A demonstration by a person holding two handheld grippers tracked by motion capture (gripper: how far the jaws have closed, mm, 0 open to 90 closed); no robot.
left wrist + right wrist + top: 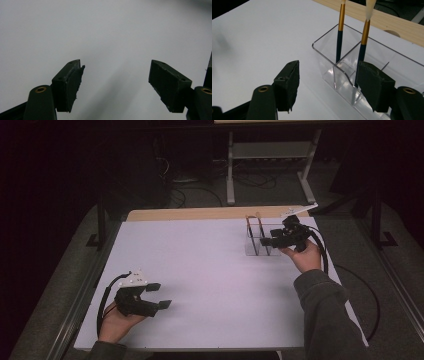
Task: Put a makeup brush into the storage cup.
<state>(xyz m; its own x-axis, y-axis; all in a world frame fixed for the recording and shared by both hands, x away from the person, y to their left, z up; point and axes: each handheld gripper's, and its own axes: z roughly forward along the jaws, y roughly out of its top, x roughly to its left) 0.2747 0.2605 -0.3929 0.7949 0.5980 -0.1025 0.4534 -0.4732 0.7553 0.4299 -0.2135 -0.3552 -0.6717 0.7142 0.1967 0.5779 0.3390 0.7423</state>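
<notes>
At the far right of the white table (200, 270), a clear plastic organiser (329, 57) holds two brushes (339, 37), each with a dark handle, gold ferrule and pale bristles, standing upright in separate compartments. The right gripper (328, 82) is held just beside it, jaws wide apart and gripping nothing, so the light organiser could be knocked or a brush tipped if a jaw were swung against them. The left gripper (159, 295) is held wide open and empty over bare table near the front left.
</notes>
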